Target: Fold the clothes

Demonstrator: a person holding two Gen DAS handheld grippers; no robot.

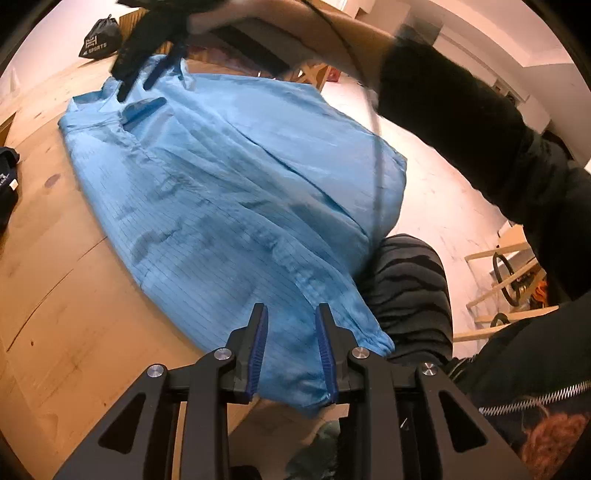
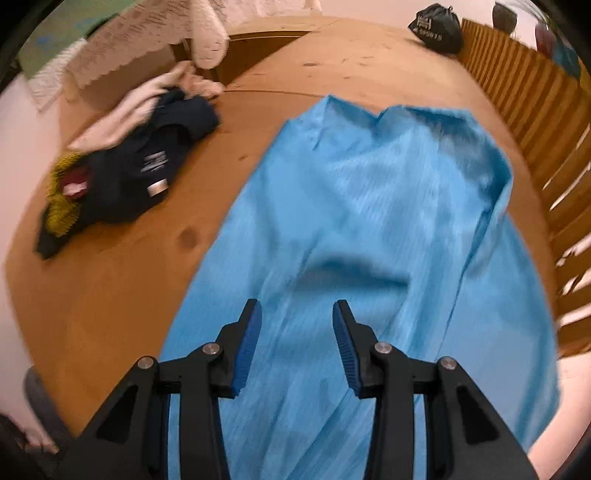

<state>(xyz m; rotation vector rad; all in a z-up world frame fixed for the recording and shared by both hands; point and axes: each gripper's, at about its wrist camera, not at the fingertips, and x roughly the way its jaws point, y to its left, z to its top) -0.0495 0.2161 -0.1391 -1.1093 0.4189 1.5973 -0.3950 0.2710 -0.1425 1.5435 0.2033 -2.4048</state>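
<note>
while the blue garment (image 1: pixel 229 192) lies on the table (image 1: pixel 55 295) — both grippers' fingers (image 1: pixel 258 347) released, above it

Warm, fairly bright indoor light, orange-pink cast on both views. Strong fisheye bending with black corners. The right wrist view was motion-blurred throughout: the blue garment (image 2: pixel 369 229) and dark clothes pile (image 2: pixel 122 177) smeared. The left wrist view was sharper; only the person's forearm (image 1: pixel 295 29) and the cable (image 1: pixel 376 155) blurred. Soft shadows in fabric creases, no harsh glare.
</note>
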